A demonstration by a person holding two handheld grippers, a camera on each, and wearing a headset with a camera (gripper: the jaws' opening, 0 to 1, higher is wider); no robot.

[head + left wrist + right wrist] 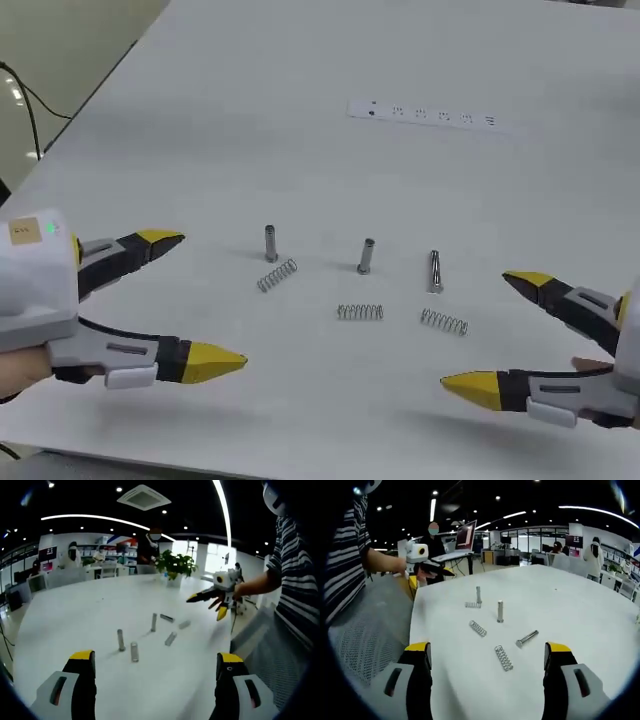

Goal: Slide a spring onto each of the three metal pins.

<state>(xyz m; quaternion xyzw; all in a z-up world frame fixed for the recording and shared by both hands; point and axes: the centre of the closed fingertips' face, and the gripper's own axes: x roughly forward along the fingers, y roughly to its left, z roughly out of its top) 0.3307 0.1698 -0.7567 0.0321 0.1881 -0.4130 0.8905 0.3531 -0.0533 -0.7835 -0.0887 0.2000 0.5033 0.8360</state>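
Three metal pins are on the white table point(300, 170). The left pin point(270, 243) and the middle pin point(366, 256) stand upright, while the right pin point(435, 271) lies on its side, as the right gripper view shows point(527, 638). A loose spring lies close to each: the left spring point(277, 275), the middle spring point(360, 312) and the right spring point(443, 322). My left gripper point(200, 300) is open, left of the pins. My right gripper point(490, 333) is open, right of them. Neither holds anything. The jaws of each gripper point(156, 657) point(487, 648) are spread wide.
A white power strip point(422, 114) lies on the table beyond the pins. A black cable point(25, 100) hangs off the far left edge. The table's near edge runs just below both grippers. A grey mesh chair point(370, 630) stands at that edge.
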